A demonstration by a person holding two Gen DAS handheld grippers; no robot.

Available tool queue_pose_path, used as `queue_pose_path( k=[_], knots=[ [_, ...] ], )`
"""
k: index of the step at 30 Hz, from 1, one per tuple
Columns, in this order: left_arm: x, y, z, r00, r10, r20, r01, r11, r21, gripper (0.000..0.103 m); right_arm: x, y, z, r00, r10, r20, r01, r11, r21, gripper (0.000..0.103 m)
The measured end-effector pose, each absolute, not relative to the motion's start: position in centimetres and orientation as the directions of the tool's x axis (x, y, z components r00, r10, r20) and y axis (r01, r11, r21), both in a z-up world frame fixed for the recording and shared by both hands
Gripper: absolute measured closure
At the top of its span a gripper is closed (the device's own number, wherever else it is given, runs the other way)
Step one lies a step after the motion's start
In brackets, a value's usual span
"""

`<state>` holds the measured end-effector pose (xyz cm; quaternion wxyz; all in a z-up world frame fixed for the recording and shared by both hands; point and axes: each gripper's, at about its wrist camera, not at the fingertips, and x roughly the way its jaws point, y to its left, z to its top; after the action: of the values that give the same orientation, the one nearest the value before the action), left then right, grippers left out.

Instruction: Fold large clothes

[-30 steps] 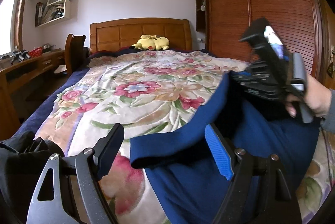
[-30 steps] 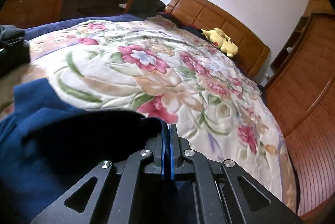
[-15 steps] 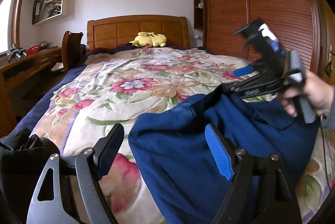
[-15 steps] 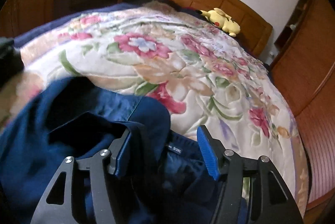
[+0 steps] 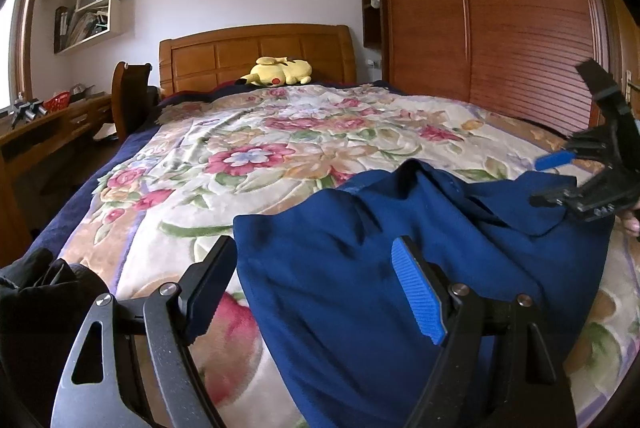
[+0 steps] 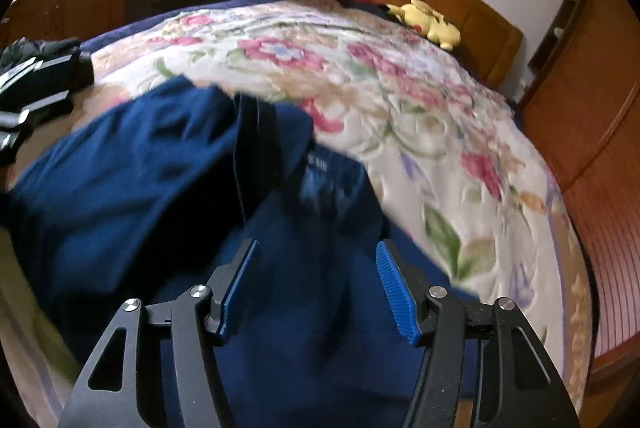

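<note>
A large navy blue garment (image 5: 400, 248) lies partly folded on the flowered bedspread (image 5: 260, 148) near the foot of the bed. It also fills the lower half of the right wrist view (image 6: 180, 180). My left gripper (image 5: 316, 292) is open and empty just above the garment's near left corner. My right gripper (image 6: 318, 292) is open and empty over the garment's right side. It shows at the right edge of the left wrist view (image 5: 560, 180), above the collar area.
A black garment (image 5: 36, 292) lies bunched at the bed's near left corner. A yellow plush toy (image 5: 280, 70) sits by the wooden headboard (image 5: 256, 48). A wooden desk (image 5: 48, 124) and chair (image 5: 130, 96) stand left; a wooden wardrobe (image 5: 500, 28) stands right.
My right gripper opened and let go of the blue garment, then pulled back to the right. The lifted fold dropped onto the rest of the garment. My left gripper stayed open.
</note>
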<state>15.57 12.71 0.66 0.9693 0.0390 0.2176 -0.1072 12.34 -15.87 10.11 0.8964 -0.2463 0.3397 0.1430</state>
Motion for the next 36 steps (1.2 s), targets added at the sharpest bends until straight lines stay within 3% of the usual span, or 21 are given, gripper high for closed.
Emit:
queue_pose_path(
  k=[19,20,21,24,36],
  knots=[
    [15.7,11.5,-0.3,0.863,-0.191,-0.468,0.247,0.967,0.06,0.023,13.2,-18.3,6.5,0.641,0.044,-0.766,-0.459,0.822,-0.338,0.041],
    [15.7,11.5,-0.3,0.863,-0.191,-0.469,0.247,0.967,0.06,0.023,13.7,-18.3,6.3,0.639,0.04,-0.768,-0.461,0.819,-0.341,0.05],
    [15.7,11.5,-0.3,0.862,-0.19,-0.469,0.247,0.967,0.061,0.023,14.2,-18.3,6.2,0.637,0.032,-0.77,-0.462,0.815,-0.349,0.067],
    [15.7,11.5,-0.3,0.861,-0.19,-0.472,0.248,0.967,0.063,0.023,15.7,-18.0,6.0,0.642,-0.012,-0.767,-0.458,0.796,-0.396,0.095],
    [15.7,11.2,-0.4,0.858,-0.19,-0.478,0.251,0.965,0.068,0.023,23.0,-16.4,9.8,0.779,-0.155,-0.608,-0.251,0.811,-0.528,0.096]
  ],
)
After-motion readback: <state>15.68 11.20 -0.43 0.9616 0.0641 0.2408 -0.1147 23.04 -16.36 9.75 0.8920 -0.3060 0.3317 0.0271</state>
